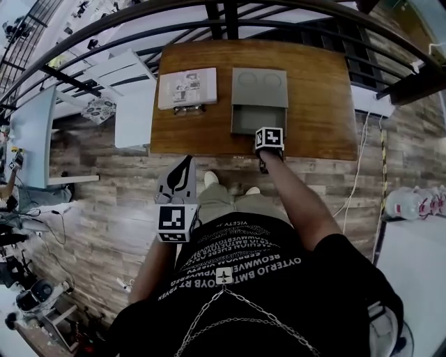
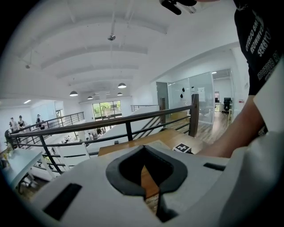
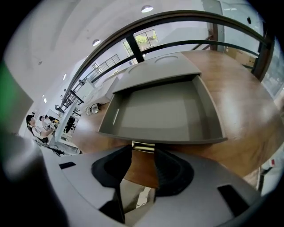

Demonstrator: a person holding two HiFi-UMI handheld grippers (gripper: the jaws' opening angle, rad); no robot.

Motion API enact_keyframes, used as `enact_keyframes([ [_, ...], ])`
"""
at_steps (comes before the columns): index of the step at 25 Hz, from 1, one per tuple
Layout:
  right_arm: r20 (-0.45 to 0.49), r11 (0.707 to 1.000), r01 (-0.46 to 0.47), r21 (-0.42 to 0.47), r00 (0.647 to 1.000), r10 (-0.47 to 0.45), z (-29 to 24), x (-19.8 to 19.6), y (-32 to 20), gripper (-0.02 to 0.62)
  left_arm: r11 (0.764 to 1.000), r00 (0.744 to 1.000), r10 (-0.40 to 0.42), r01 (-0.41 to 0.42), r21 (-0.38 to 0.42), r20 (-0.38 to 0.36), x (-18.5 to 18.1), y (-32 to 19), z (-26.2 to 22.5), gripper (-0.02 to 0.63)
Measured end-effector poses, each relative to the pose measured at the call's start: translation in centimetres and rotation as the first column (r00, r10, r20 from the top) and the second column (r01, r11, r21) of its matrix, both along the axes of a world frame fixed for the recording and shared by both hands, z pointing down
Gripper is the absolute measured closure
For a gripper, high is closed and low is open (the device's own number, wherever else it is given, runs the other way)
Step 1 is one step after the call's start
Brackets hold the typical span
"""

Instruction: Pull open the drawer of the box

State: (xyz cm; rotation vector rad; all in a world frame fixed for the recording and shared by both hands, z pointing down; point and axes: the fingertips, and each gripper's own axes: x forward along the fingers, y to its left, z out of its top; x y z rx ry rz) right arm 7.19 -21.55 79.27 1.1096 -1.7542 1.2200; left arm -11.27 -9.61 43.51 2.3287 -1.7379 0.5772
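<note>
The grey box (image 1: 259, 82) stands on the wooden table (image 1: 317, 104), and its drawer (image 1: 256, 120) is pulled out toward me. In the right gripper view the drawer (image 3: 159, 113) is empty, with the box top (image 3: 155, 71) behind it. My right gripper (image 1: 269, 149) points steeply down at the drawer's front. Its jaws (image 3: 143, 153) stand open, with the small brass handle (image 3: 143, 146) just at their tips. My left gripper (image 1: 184, 169) hangs below the table edge, beside my leg. In its own view it (image 2: 143, 148) is shut and holds nothing.
A printed booklet (image 1: 187, 87) and a pair of glasses (image 1: 188, 109) lie on the table left of the box. A dark metal railing (image 1: 230, 17) runs behind the table. White furniture (image 1: 132, 104) stands to the left, and a white cable (image 1: 359, 167) hangs at the right.
</note>
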Motion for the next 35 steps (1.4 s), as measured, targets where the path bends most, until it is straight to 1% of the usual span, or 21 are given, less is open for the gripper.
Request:
enact_keyframes([
  [5, -0.016, 1.000, 0.018, 0.022, 1.000, -0.017, 0.1, 0.5, 0.9, 0.442, 0.996, 0.996, 0.086, -0.086, 0.009, 0.010, 1.1, -1.9, -0.5, 0.600],
  [9, -0.015, 1.000, 0.006, 0.020, 1.000, -0.005, -0.1, 1.0, 2.3, 0.443, 0.987, 0.987, 0.157, -0.158, 0.026, 0.014, 1.4, -2.9, -1.3, 0.600],
  [14, -0.003, 0.999, -0.025, 0.023, 1.000, 0.025, 0.0, 0.7, 3.9, 0.442, 0.982, 0.982, 0.188, -0.188, 0.004, -0.010, 0.3, -3.1, -0.5, 0.600],
  [16, 0.006, 0.999, -0.034, 0.025, 0.999, 0.034, 0.0, 0.5, 4.1, 0.442, 0.978, 0.978, 0.208, -0.209, -0.001, -0.012, 0.5, -3.1, -0.2, 0.600],
  [19, 0.008, 0.998, -0.047, 0.037, 0.999, 0.047, -0.3, 0.9, 4.0, 0.433, 0.970, 0.970, 0.241, -0.241, 0.013, -0.012, 1.2, -3.3, -0.6, 0.600],
  [21, -0.004, 0.997, -0.050, 0.064, 0.999, 0.051, -0.8, 1.5, 4.2, 0.396, 0.967, 0.968, 0.252, -0.252, 0.027, -0.007, 1.2, -3.3, -1.0, 0.600],
  [22, -0.009, 0.995, -0.053, 0.087, 0.998, 0.054, -1.2, 2.0, 4.4, 0.396, 0.967, 0.968, 0.252, -0.252, 0.032, -0.009, 1.1, -3.3, -1.1, 0.600],
  [23, -0.014, 0.992, -0.057, 0.116, 0.998, 0.059, -1.9, 2.7, 4.6, 0.400, 0.968, 0.968, 0.250, -0.249, 0.035, -0.014, 0.9, -3.4, -1.3, 0.600],
  [25, -0.023, 0.979, -0.068, 0.193, 0.997, 0.074, -4.2, 4.3, 5.4, 0.455, 0.969, 0.969, 0.244, -0.243, 0.046, -0.032, 0.6, -3.5, -1.9, 0.600],
  [26, -0.010, 0.966, -0.084, 0.243, 0.996, 0.089, -5.9, 5.1, 5.6, 0.504, 0.969, 0.969, 0.245, -0.242, 0.054, -0.041, 0.5, -3.7, -2.2, 0.600],
  [27, 0.024, 0.947, -0.112, 0.300, 0.994, 0.110, -7.8, 5.8, 5.8, 0.565, 0.967, 0.967, 0.249, -0.245, 0.065, -0.050, 0.4, -3.9, -2.4, 0.600],
  [28, 0.067, 0.923, -0.141, 0.359, 0.990, 0.125, -10.0, 6.3, 5.8, 0.595, 0.965, 0.965, 0.256, -0.251, 0.077, -0.059, 0.3, -4.2, -2.7, 0.600],
  [29, 0.097, 0.894, -0.156, 0.420, 0.987, 0.127, -12.4, 6.7, 5.9, 0.598, 0.962, 0.961, 0.266, -0.259, 0.090, -0.072, 0.4, -4.4, -3.1, 0.600],
  [31, 0.098, 0.828, -0.130, 0.546, 0.991, 0.092, -17.4, 7.2, 6.1, 0.600, 0.954, 0.953, 0.287, -0.274, 0.122, -0.099, 0.6, -5.1, -4.1, 0.600],
  [33, 0.082, 0.752, -0.078, 0.654, 0.996, 0.032, -22.4, 6.9, 6.1, 0.600, 0.946, 0.945, 0.305, -0.287, 0.150, -0.118, 1.0, -5.8, -5.0, 0.600],
  [35, 0.094, 0.670, -0.045, 0.741, 0.995, -0.037, -27.4, 5.6, 5.7, 0.601, 0.938, 0.941, 0.322, -0.301, 0.174, -0.106, 1.4, -6.5, -5.7, 0.600],
])
